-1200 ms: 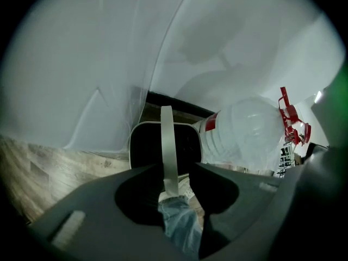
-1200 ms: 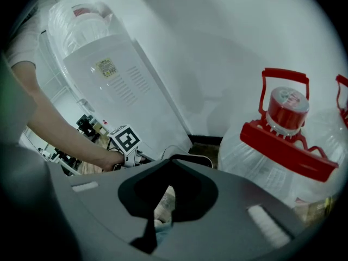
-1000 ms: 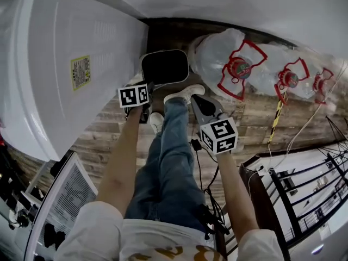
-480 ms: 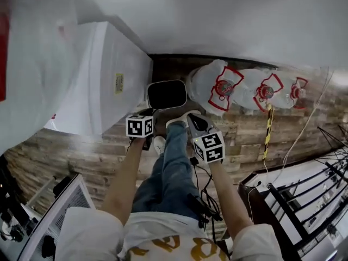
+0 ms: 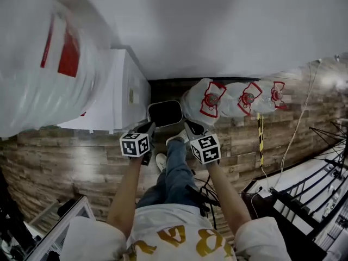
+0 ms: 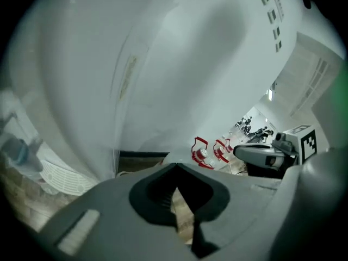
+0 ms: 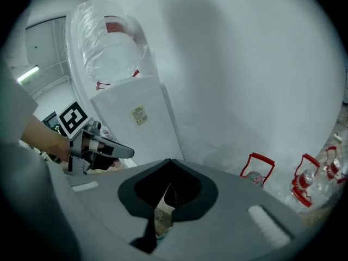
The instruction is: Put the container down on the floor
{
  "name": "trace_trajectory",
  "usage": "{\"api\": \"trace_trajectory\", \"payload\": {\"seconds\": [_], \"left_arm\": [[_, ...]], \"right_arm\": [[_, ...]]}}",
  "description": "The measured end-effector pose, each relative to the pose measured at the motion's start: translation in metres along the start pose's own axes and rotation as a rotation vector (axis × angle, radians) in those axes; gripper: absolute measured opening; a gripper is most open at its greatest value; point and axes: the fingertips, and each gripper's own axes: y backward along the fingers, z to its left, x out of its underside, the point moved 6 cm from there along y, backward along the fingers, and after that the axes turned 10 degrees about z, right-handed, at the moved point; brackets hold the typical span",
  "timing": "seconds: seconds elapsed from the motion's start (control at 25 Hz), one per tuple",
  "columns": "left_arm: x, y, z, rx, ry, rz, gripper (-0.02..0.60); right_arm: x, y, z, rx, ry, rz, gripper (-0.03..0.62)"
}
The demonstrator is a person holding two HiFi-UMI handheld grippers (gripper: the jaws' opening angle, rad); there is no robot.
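A large water container (image 5: 49, 64) wrapped in clear plastic, with a red label, stands on top of the white dispenser (image 5: 117, 99) at the upper left; it also shows in the right gripper view (image 7: 111, 42). Three more wrapped containers with red handles lie on the wooden floor by the wall (image 5: 209, 99). My left gripper (image 5: 148, 128) and right gripper (image 5: 190, 127) are held side by side in front of the body, pointing at the wall. Both are shut and hold nothing (image 6: 175, 170) (image 7: 170, 165). Neither touches a container.
A dark bin with a pale rim (image 5: 165, 113) sits on the floor between the dispenser and the floor containers. The white wall (image 5: 217, 31) is straight ahead. Cables (image 5: 261, 140) run over the floor at the right, beside a black metal railing (image 5: 321, 178).
The view has tipped up and pulled back: the container on top of the dispenser has come into sight. Both grippers have risen and drawn closer together, still shut.
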Motion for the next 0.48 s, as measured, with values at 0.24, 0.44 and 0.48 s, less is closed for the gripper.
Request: {"api": "trace_trajectory", "payload": {"seconds": [0.24,0.44,0.48], "left_arm": [[-0.015,0.056,-0.044,-0.001,-0.084,-0.100,0.002],[-0.043,0.100,-0.065,0.032,-0.103,-0.231,0.002],[-0.049,0.106,-0.070,0.039,-0.125,-0.254,0.002]], "right_arm": [[-0.014,0.059,0.017,0.017,-0.012,-0.059,0.031],[-0.037,0.083,0.029,0.045,-0.018,-0.117,0.031],[-0.042,0.087,0.030,0.046,-0.024,-0.136,0.031]]}}
